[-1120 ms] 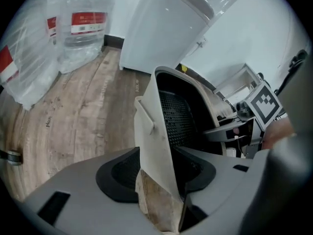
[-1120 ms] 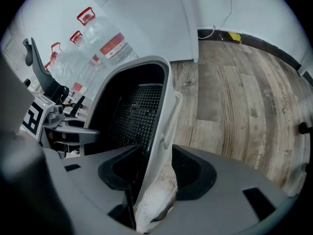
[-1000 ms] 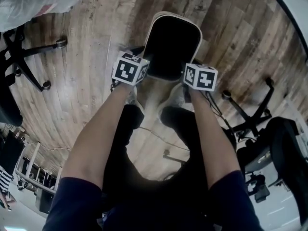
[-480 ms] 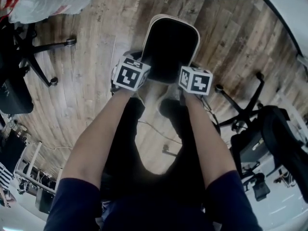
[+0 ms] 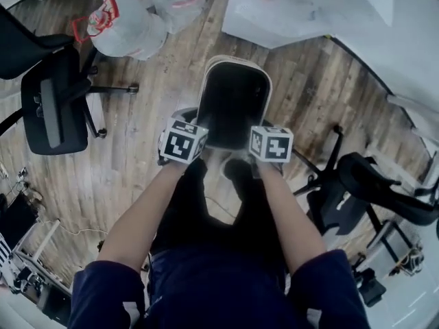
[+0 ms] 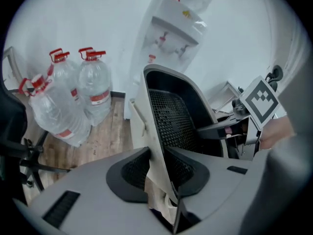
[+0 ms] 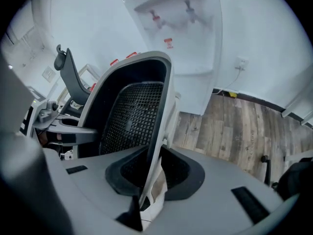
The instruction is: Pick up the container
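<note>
The container (image 5: pixel 233 101) is a tall bin with a pale outer wall and a black mesh inside, held up above the wooden floor. My left gripper (image 5: pixel 194 120) is shut on the near left part of its rim and my right gripper (image 5: pixel 263 126) on the near right part. In the left gripper view the container (image 6: pixel 171 116) has its wall pinched between the pads at my left gripper (image 6: pixel 157 173), with the right gripper's marker cube beyond it. In the right gripper view the container (image 7: pixel 132 116) has its rim clamped the same way by my right gripper (image 7: pixel 149 173).
Large water bottles (image 5: pixel 130 26) (image 6: pixel 73 97) stand on the floor at the far left. A white water dispenser (image 6: pixel 176 28) (image 7: pixel 181 43) stands against the wall. Black office chairs sit at the left (image 5: pixel 55 101) and right (image 5: pixel 363 190). Clear plastic sheeting (image 5: pixel 295 5) lies beyond the container.
Both grippers hold the container's rim throughout, and they have risen with it away from the floor. The view has shifted, so the bottles and the left chair now show.
</note>
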Motion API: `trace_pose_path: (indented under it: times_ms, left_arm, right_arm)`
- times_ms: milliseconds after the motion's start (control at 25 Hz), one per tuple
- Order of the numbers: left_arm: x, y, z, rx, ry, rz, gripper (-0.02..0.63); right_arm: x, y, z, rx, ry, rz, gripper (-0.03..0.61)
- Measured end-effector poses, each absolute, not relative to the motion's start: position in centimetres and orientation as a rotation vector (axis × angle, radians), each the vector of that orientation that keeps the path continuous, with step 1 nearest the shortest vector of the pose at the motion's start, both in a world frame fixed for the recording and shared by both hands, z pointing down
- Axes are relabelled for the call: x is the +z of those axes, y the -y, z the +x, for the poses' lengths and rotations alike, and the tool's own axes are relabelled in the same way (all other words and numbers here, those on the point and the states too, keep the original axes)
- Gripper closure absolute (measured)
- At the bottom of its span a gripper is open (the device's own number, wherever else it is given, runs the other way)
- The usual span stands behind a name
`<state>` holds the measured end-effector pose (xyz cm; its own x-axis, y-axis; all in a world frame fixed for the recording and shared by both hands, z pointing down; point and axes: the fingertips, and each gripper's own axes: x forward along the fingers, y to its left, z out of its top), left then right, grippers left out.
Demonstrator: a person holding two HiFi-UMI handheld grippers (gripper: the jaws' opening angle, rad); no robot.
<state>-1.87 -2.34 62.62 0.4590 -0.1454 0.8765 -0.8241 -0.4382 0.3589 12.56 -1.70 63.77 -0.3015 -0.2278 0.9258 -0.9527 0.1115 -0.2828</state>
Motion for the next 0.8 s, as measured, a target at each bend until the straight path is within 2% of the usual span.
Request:
trace_pose_path:
  times_ms: [400, 800]
  left_arm:
    - [44.5, -0.5, -5.4, 0.953, 0.884, 1.916, 0.499]
    - [36.4, -4.4, -6.8, 0.891, 0.911, 1.965, 0.499]
  right_arm:
    - [45.6, -0.4, 9.1, 1.165, 1.742, 1.213, 0.5]
    - [37.2, -4.1, 7.7, 1.11, 1.791, 1.276, 0.502]
